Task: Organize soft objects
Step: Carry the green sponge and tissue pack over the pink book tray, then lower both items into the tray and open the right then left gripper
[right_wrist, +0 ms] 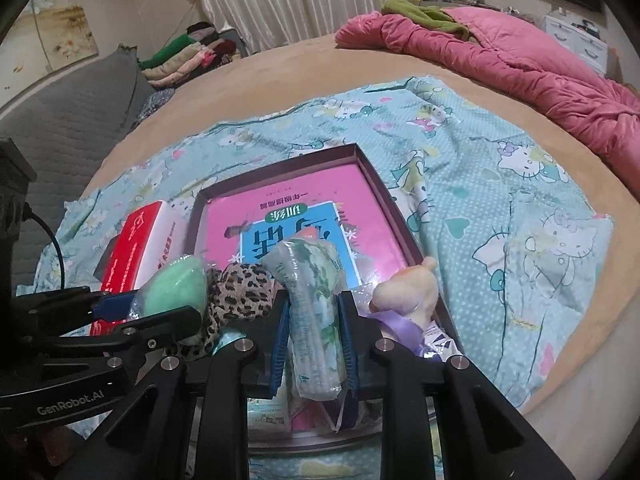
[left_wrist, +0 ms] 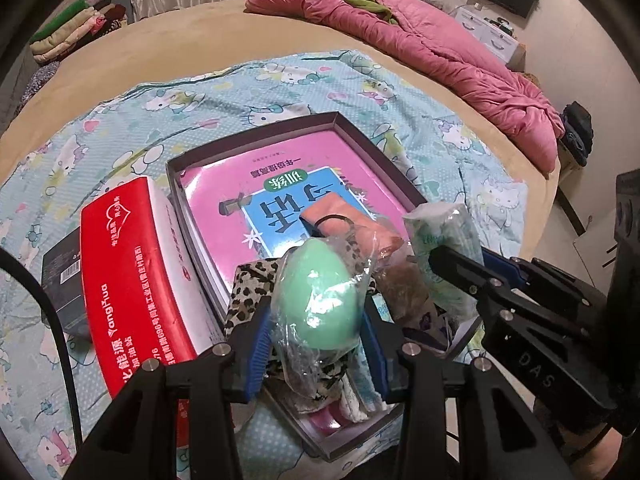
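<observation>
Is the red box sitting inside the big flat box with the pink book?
No, the red tissue box stands outside the flat box, against its left wall, on the cartoon-cat sheet; the pink book lies inside.

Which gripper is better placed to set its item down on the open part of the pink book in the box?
Probably the right gripper: its tissue pack points at the bare pink book. The left gripper, holding the green sponge, hangs over the leopard cloth.
</observation>
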Available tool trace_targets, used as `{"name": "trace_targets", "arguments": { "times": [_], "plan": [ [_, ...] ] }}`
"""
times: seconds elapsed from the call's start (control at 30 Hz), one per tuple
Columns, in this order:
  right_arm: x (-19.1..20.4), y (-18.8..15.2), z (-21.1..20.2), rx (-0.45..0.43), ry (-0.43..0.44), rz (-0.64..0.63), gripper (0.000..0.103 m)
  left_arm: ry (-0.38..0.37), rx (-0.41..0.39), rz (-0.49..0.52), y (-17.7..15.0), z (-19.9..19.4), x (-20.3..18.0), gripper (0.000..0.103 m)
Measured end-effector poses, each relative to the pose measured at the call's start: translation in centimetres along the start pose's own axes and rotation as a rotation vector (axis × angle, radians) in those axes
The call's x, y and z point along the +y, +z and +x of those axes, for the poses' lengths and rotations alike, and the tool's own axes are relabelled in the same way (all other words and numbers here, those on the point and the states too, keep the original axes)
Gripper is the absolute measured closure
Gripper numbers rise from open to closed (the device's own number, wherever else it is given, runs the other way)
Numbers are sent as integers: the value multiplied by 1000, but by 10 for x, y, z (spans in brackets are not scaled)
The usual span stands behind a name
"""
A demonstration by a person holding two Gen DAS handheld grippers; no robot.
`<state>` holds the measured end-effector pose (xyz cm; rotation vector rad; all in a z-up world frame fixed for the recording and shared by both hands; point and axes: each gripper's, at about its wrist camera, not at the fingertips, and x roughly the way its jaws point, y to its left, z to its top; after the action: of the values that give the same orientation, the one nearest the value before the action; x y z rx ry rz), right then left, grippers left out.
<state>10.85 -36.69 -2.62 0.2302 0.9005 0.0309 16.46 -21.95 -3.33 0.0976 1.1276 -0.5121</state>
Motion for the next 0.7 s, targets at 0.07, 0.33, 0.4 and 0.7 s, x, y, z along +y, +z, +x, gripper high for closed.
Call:
{"name": "trace_targets", "arguments": {
  "times": [0.07,0.33,0.4,0.7],
  "plan": [
    [2,1,1,3,-9,-9,78,-3,0,3,0,1,-1,61],
    [6,1,12,21,-45,-32,78,-6,7,11,1,4,-4,61],
    [5,2,12,19,-25,-17,76,-6,8,10,1,5,-4,61],
    [3,1,13,22,60,34,65,-13,11,3,1,6,-3,60]
  ]
}}
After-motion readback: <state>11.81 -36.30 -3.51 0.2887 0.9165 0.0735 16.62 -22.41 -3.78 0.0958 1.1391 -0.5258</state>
